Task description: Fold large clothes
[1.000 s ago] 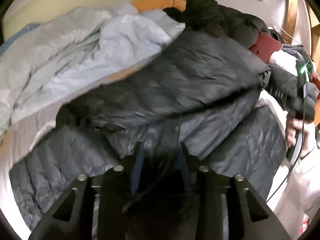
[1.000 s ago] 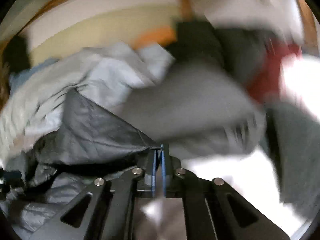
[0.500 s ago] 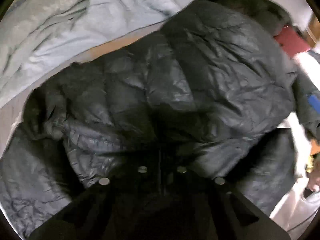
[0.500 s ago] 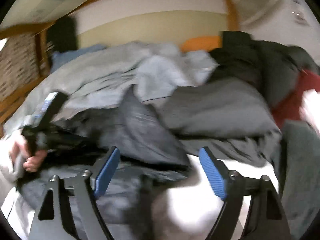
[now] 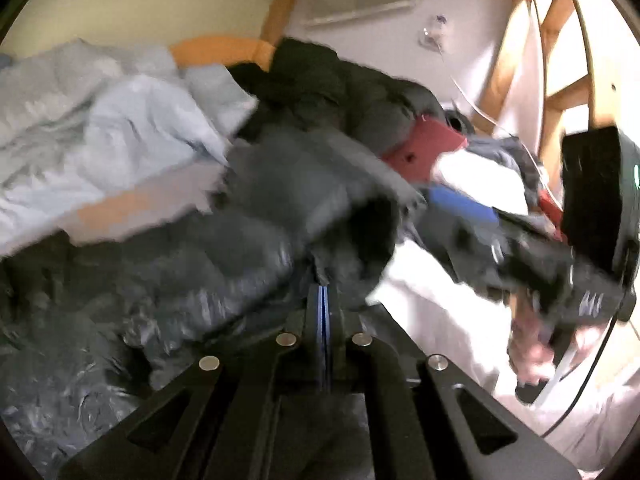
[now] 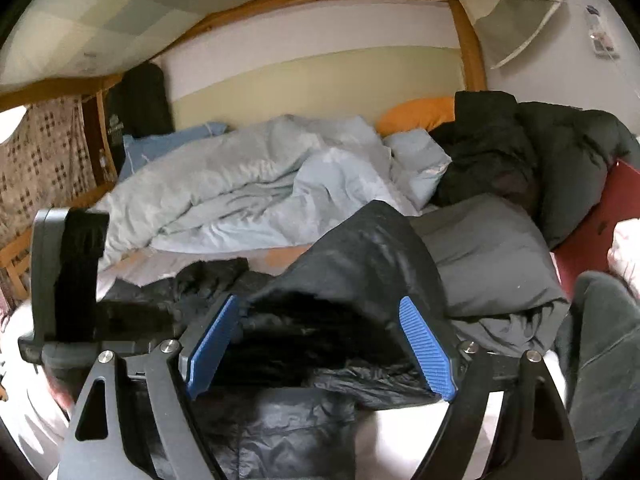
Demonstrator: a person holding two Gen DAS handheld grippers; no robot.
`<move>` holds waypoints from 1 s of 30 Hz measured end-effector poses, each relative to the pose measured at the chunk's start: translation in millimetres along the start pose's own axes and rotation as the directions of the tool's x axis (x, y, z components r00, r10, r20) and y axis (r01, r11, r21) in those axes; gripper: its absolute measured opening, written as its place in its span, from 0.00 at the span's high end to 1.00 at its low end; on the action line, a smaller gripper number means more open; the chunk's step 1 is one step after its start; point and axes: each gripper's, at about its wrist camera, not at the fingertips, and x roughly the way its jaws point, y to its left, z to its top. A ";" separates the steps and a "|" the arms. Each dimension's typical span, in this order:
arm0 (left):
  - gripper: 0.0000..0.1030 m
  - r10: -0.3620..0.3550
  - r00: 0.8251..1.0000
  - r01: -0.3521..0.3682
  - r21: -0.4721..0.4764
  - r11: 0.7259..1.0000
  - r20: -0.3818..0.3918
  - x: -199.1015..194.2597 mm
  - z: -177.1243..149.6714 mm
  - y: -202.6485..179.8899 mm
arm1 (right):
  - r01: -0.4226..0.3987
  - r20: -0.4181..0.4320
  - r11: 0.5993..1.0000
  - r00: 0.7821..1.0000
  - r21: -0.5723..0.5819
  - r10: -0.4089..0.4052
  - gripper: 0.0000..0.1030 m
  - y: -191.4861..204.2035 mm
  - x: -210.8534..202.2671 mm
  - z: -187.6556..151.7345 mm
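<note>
Across the left of my right-wrist view, my left gripper (image 6: 132, 320) reaches in from the edge beside a crumpled pale blue duvet (image 6: 256, 184) that fills the upper left. Just right of it, at frame centre, the dark grey quilted puffer jacket (image 6: 360, 264) humps up over the white bedsheet (image 6: 408, 432), one flap standing in a peak. My right gripper (image 6: 320, 352) sits at bottom centre with its blue pads spread wide, the jacket's dark lining lying between them but not pressed. In the left-wrist view my left gripper (image 5: 323, 304) has its jaws pinched tight together, seemingly on a fold of the jacket (image 5: 248, 240), low and central. To fold well, I judge I should keep that pinch firm, pull the panel taut and flat, and take a fresh hem with the free side. Both grippers tilt downward toward the bed; my right hand (image 5: 532, 344) shows blurred at lower right.
</note>
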 end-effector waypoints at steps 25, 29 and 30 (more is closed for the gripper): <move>0.49 0.700 0.661 -0.683 0.171 0.710 -0.270 -32.8 -42.1 128.0 | 0.480 -0.078 0.820 0.873 0.311 -0.481 0.66 -124.5 83.2 -37.4; 0.49 0.722 0.591 -0.722 0.164 0.672 -0.359 -13.8 -45.4 165.6 | 0.520 -0.098 0.833 0.854 0.186 -0.511 0.48 -105.9 94.9 -37.5; 0.49 0.731 0.565 -0.730 0.182 0.659 -0.382 -5.2 -48.5 177.0 | 0.520 -0.101 0.833 0.854 0.188 -0.511 0.47 -103.9 94.6 -38.3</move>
